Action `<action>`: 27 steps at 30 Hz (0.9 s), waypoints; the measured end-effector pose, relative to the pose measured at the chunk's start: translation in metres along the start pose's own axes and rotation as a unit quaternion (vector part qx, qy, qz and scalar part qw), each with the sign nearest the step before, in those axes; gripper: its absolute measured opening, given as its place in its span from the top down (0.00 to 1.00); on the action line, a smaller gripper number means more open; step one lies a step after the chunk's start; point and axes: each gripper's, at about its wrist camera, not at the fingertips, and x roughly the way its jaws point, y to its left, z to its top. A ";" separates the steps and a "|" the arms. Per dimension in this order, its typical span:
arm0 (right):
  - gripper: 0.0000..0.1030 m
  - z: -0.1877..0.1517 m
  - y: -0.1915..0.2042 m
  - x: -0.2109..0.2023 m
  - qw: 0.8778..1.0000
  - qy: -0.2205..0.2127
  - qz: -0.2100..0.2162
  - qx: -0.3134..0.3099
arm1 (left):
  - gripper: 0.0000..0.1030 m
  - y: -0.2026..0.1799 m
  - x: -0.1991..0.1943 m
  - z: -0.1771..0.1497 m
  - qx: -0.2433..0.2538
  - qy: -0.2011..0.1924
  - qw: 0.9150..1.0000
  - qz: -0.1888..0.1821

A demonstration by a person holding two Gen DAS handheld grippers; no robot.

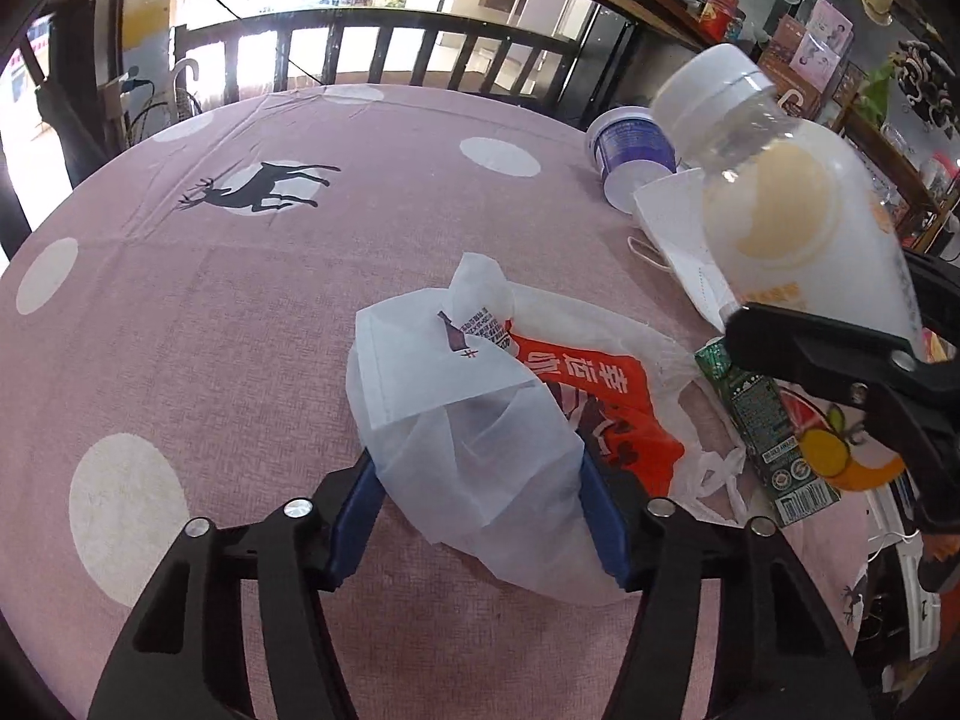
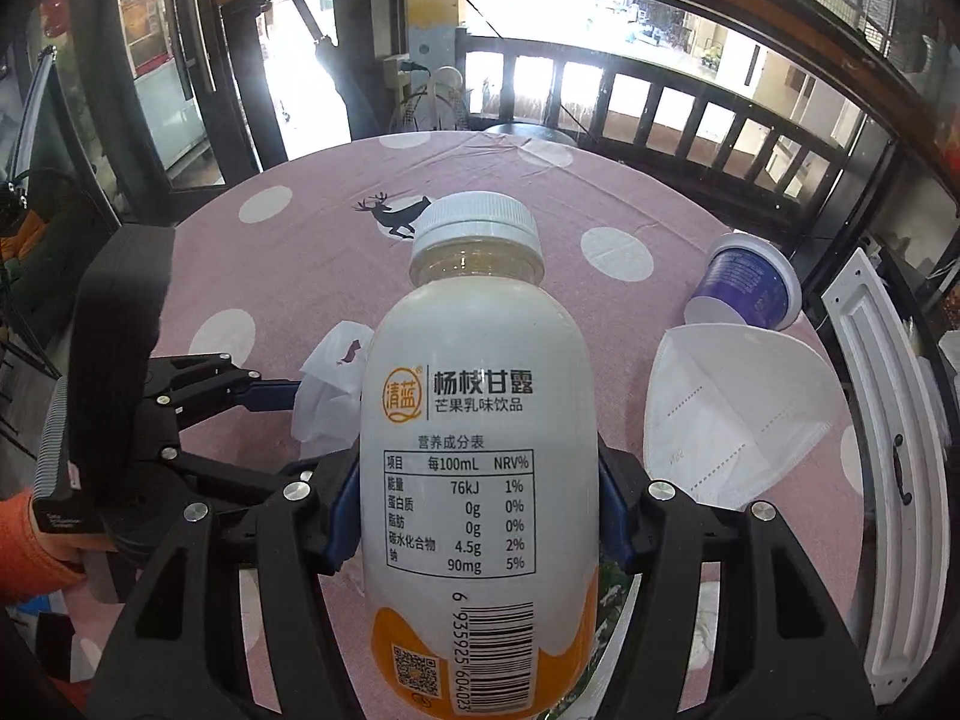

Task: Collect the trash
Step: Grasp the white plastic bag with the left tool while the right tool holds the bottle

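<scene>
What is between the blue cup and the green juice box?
A white face mask lies on the cloth between the blue cup and the green juice box, clearest in the left wrist view.

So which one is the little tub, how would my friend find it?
Start at the pink spotted tablecloth and look to its far right edge. Just beyond the folded white face mask lies the small blue-and-white plastic tub, tipped on its side, the only round blue thing there.

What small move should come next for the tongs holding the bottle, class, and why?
Probably carry the bottle over the bag and lower it in. The right tongs already clamp the bottle, lifted off the table, while the left tongs grip the white bag; whether its mouth is open is unclear.
</scene>
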 end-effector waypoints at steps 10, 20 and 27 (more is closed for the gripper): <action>0.40 -0.034 0.004 -0.025 0.998 -0.049 -0.043 0.019 | 0.90 0.002 -0.012 -0.006 -0.006 -0.025 1.000 0.015; 0.40 -0.066 0.015 -0.037 0.997 -0.064 -0.025 0.045 | 0.92 0.001 -0.055 -0.030 0.012 -0.080 0.996 0.039; 0.40 -0.088 0.027 -0.049 0.996 -0.077 -0.020 0.044 | 0.92 -0.002 -0.087 -0.053 0.029 -0.108 0.993 0.043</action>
